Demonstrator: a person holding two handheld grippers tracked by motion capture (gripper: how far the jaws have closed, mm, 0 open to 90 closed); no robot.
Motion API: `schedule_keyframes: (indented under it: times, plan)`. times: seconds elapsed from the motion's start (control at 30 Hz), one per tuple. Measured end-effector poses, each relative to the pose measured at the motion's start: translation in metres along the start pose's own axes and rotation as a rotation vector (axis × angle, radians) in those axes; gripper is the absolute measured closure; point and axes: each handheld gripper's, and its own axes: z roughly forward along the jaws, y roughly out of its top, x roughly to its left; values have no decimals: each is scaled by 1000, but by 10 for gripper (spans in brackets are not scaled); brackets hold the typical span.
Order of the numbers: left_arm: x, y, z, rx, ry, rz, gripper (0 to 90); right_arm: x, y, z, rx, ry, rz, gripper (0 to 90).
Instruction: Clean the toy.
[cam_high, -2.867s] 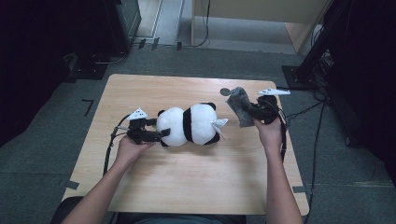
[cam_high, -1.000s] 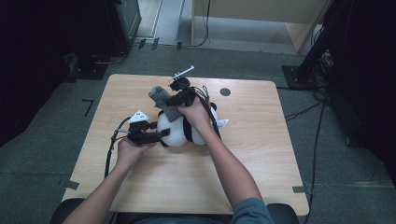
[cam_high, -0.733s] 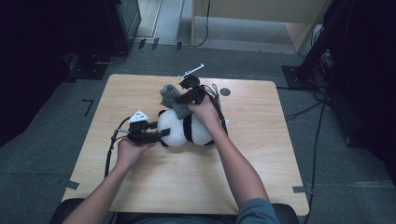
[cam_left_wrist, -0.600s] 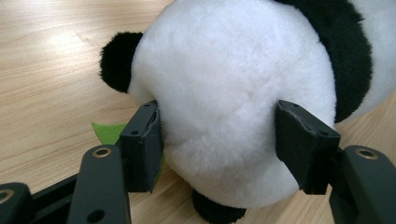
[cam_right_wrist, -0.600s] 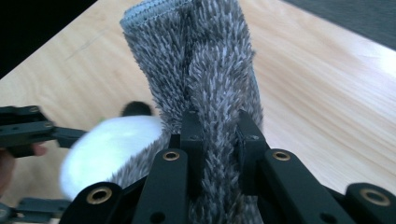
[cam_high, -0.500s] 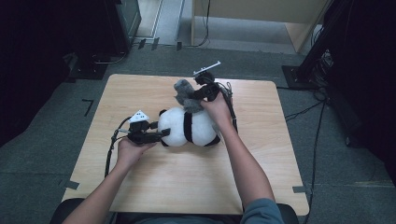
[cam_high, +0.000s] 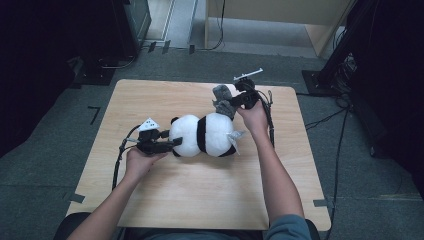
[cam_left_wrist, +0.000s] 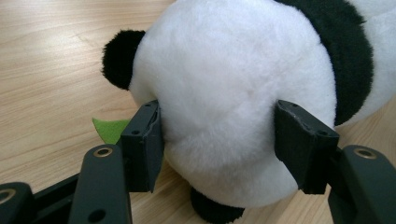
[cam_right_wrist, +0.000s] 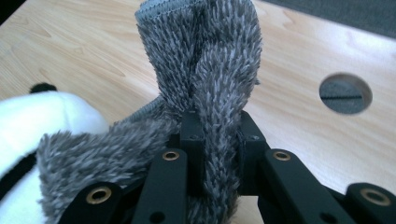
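- Left forearm came in from the bottom left of the high view, hand low over the table (cam_high: 165, 200), left gripper (cam_high: 167, 144) pointed level toward the right.
- Left jaws stood partly apart, one on each side of the plush panda (cam_high: 205, 135), pads pressed into the white fur of its rounded end; in the left gripper view the fur bulged between the two pads (cam_left_wrist: 144, 144). Gripping the panda.
- Panda lay on its side near the middle of the table, white with a black band and black ears/paws. A small green felt bit (cam_left_wrist: 109, 129) lay on the table beside the left jaw, under the panda's edge.
- Right forearm reached up from the bottom right, hand past the panda's far right end, right gripper (cam_high: 235, 103) near the table's far edge, pointed left.
- Right jaws were nearly closed, clamped on a grey fuzzy cloth (cam_high: 222, 100); in the right gripper view the cloth (cam_right_wrist: 205, 84) stood folded upright between the pads and spilled left toward the panda's white fur.
- Grey cloth touched or sat just above the panda's far side; exact contact unclear.
- Round hole (cam_right_wrist: 345, 93) in the table showed to the right of the cloth in the right gripper view.
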Motion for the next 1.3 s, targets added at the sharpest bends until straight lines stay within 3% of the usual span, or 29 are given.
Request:
schedule_keyframes:
  times: [0.2,0.33,0.47,0.63,0.77,0.97,1.13,1.3]
  plan:
    - [0,0,0,-8,-3,-8,379,-17,-15,6,-1,24,55,781]
    - [0,0,0,-9,-4,-10,382,-23,-17,7,9,4,62,780]
    - [0,0,0,-4,-3,-5,384,-23,-15,3,10,-36,53,784]
    - [0,0,0,1,2,2,389,-10,-8,-16,-52,-21,22,785]
    - [-1,0,0,1,4,0,389,10,3,-31,-91,1,-40,786]
    - [0,0,0,0,5,1,390,53,23,-42,-106,49,-129,786]
    - [-1,1,0,-2,6,-1,391,95,38,-38,-106,119,-193,786]
    - [-1,1,0,2,6,-1,391,136,46,-22,-86,174,-261,786]
